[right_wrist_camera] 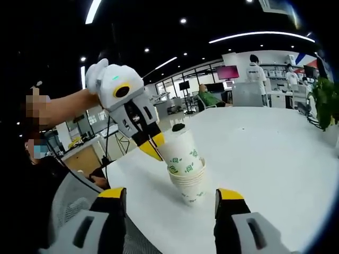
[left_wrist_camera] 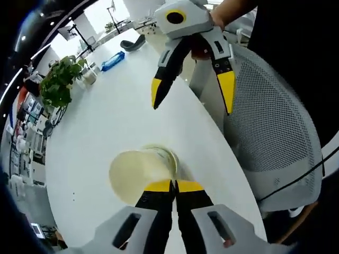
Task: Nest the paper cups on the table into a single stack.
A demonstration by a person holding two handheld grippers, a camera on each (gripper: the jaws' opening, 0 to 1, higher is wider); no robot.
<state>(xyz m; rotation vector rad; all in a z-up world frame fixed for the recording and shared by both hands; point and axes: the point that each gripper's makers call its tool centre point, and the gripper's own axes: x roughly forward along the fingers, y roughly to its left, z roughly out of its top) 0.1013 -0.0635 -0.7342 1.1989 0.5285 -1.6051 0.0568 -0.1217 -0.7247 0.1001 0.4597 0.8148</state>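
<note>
the left tongs (right_wrist_camera: 154, 145) point down at a slant with their jaws pressed together, pinching a cup rim, a bare forearm (right_wrist_camera: 66, 108) behind them. the right tongs (left_wrist_camera: 193, 92) hang with jaws spread wide, gripped from above by a hand (left_wrist_camera: 220, 16).

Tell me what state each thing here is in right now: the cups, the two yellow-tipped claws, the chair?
Top paper cup: pinched at its rim, partly nested, tilted.
Cup stack: upright on the white table.
Left gripper: shut on the top cup's rim.
Right gripper: open, holding nothing.
Mesh chair: unoccupied, beside the table.
</note>
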